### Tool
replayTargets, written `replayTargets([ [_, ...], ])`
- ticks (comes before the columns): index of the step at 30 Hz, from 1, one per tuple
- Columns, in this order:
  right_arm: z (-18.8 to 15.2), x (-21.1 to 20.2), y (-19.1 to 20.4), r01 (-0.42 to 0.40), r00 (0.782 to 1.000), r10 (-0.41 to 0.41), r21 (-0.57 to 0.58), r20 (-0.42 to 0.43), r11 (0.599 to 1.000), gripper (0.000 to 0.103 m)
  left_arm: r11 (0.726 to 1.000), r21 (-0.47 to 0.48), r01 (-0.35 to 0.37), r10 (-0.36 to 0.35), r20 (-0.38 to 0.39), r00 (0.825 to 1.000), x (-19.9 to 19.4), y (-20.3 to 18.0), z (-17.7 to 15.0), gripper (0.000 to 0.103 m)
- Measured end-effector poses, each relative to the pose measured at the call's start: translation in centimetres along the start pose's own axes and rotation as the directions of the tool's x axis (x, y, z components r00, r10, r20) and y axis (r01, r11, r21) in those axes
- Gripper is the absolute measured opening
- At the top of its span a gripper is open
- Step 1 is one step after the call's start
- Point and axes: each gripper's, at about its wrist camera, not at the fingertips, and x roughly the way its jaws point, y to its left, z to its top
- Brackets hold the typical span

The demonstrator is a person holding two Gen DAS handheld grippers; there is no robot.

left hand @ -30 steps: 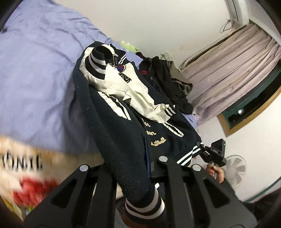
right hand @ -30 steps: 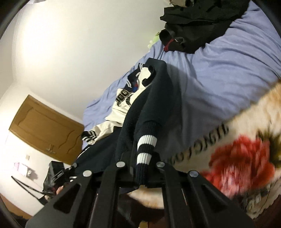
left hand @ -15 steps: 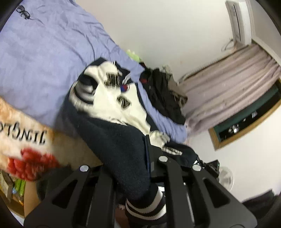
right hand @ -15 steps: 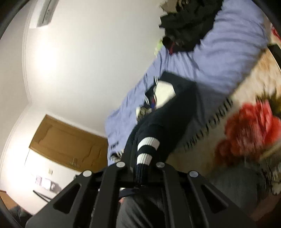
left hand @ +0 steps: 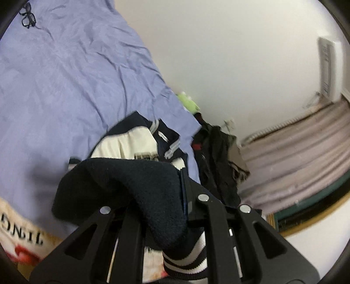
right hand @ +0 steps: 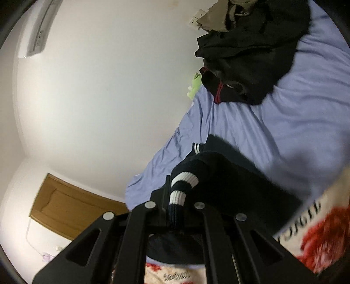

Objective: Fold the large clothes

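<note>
A navy and cream varsity jacket [left hand: 131, 148] with striped ribbing lies on the lilac bedsheet [left hand: 54, 87]. In the left wrist view, my left gripper [left hand: 170, 196] is shut on the jacket's navy hem, whose striped rib [left hand: 188, 260] hangs down between the fingers. In the right wrist view, my right gripper [right hand: 175, 192] is shut on the other end of the hem, with the white-striped rib [right hand: 181, 187] draped over the jaws. The navy jacket [right hand: 229, 174] folds forward from both grips over itself. The fingertips are hidden by cloth.
A heap of dark clothes [left hand: 216, 157] [right hand: 251, 54] lies further along the bed by the wall. Glasses [left hand: 28, 16] rest on the sheet far left. A cream blanket with red flowers [right hand: 317, 236] covers the bed's near edge. A green toy [left hand: 188, 102] sits at the wall.
Both grippers have carried the navy hem forward over the bed, doubling the jacket over itself. Much of the cream front is now covered, and the views have rolled.
</note>
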Motion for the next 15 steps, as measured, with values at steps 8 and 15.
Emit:
replayTargets([
  [8,6.6,13.3,-1.5,0.134,0.989,-0.137,-0.049,-0.051,0.990,0.006,0.987,-0.081,-0.139,0.141,0.019,0.990,10.0,4.1,7.3,0.010],
  [15,9.8,25.5,-5.8,0.281,0.949,-0.298,-0.149,-0.101,0.948,0.006,0.955,-0.043,-0.294,0.295,0.027,0.955,19.3,9.2,10.8,0.010],
])
